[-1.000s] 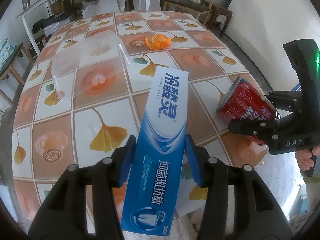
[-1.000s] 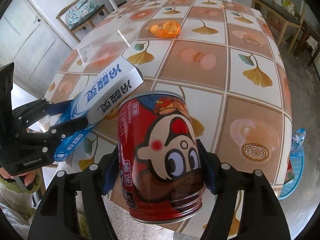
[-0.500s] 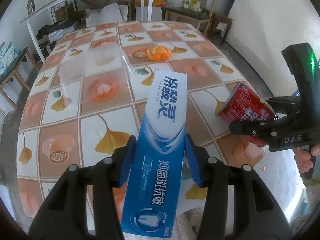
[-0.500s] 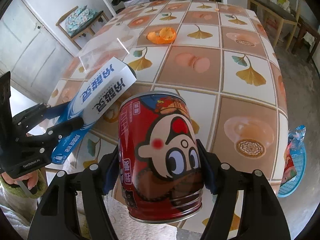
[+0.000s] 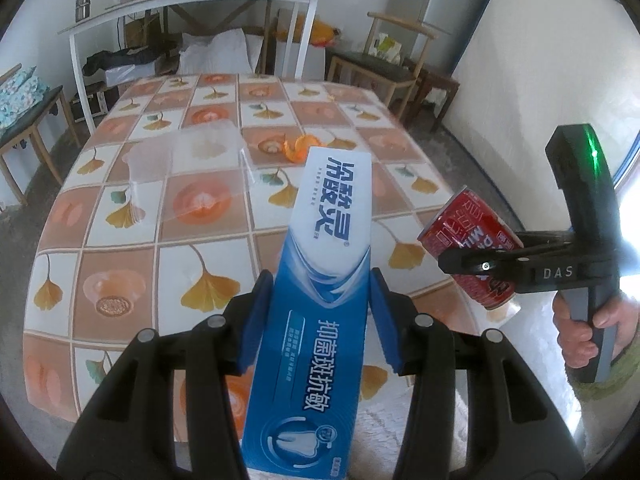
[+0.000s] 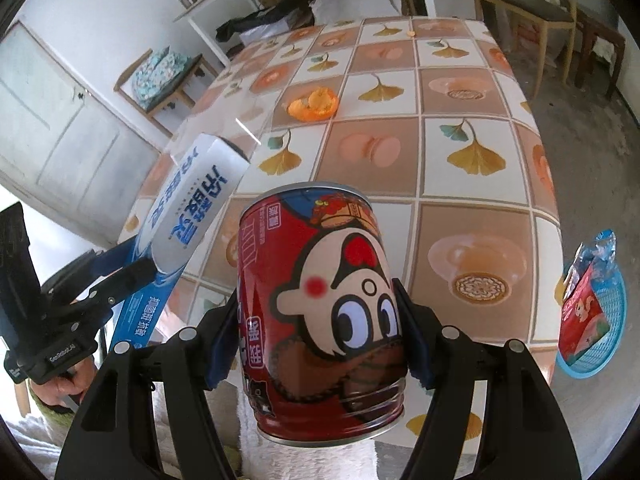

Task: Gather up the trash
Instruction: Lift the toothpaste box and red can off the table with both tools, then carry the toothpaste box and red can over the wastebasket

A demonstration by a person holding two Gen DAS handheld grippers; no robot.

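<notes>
toothpaste box (image 5: 320, 300) clamped between left tongs (image 5: 320, 320).

Ahead of the claw stretches the table (image 5: 120, 248), its cloth checked in brown and white squares printed with ginkgo leaves. Beyond its far end stands a white metal shelf (image 5: 192, 0) loaded with pots and jars, with bags and dark clothes heaped beneath. Off to the left of the claw a small wooden stool (image 5: 24, 116) carries a flowered cushion, and behind it are pale cupboard doors (image 6: 52, 128). To the right, past the table's far corner, sit wooden chairs (image 5: 376, 64) against a plain white wall (image 5: 540, 80). The floor (image 6: 592, 128) is bare grey concrete. Daylight fills the room.
</notes>
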